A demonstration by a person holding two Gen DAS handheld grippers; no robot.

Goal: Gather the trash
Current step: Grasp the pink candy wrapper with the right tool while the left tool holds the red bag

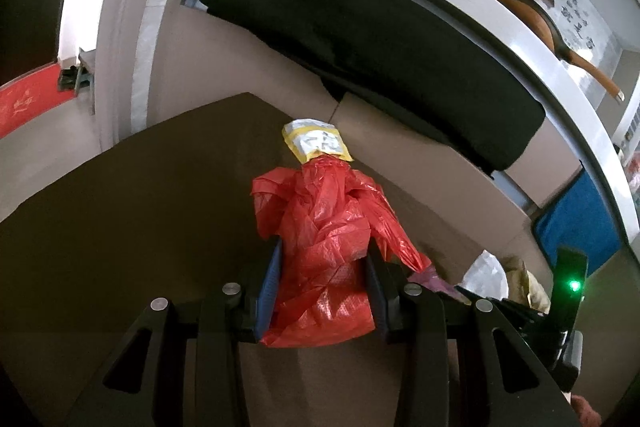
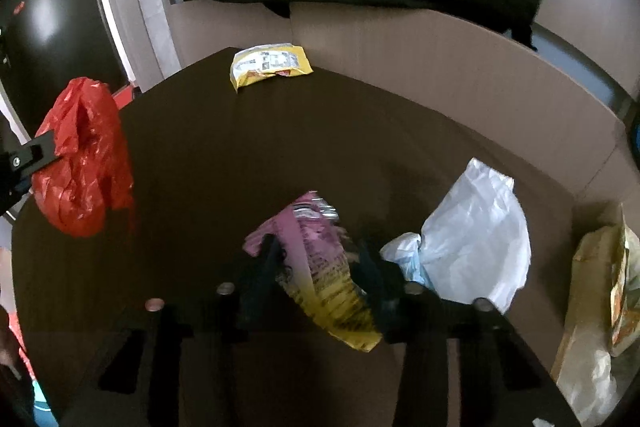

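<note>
L gripper first: jaws clamped on the red plastic bag, blue pads pinching its bunched waist at centre-bottom of the left wrist view, bag held up off the dark table. In the right wrist view the same bag hangs at mid-left, crumpled and sagging below the finger. Looks v. light, thin film, no stiffness, slippery, so a pinch on gathered folds is the way; a single layer would prob slip or tear.

R gripper: jaws closed on the pink-and-yellow snack wrapper, lower centre of the right wrist view, wrapper running diagonally between the fingers, yellow end poking out bottom right. Foil-type film, light, crinkly, springy; grip across the flat middle seems sound.

Moving outward: white plastic bag just right of the R fingers, lying on the table, soft and puffy, best taken by its twisted neck near the fingers. Yellow-and-white packet at the far table edge, upper centre, flat, well apart from both grippers; edge pinch prob needed. Beige paper bag at far right, partly cut off, contents unclear. Black cloth on the ledge behind
</note>
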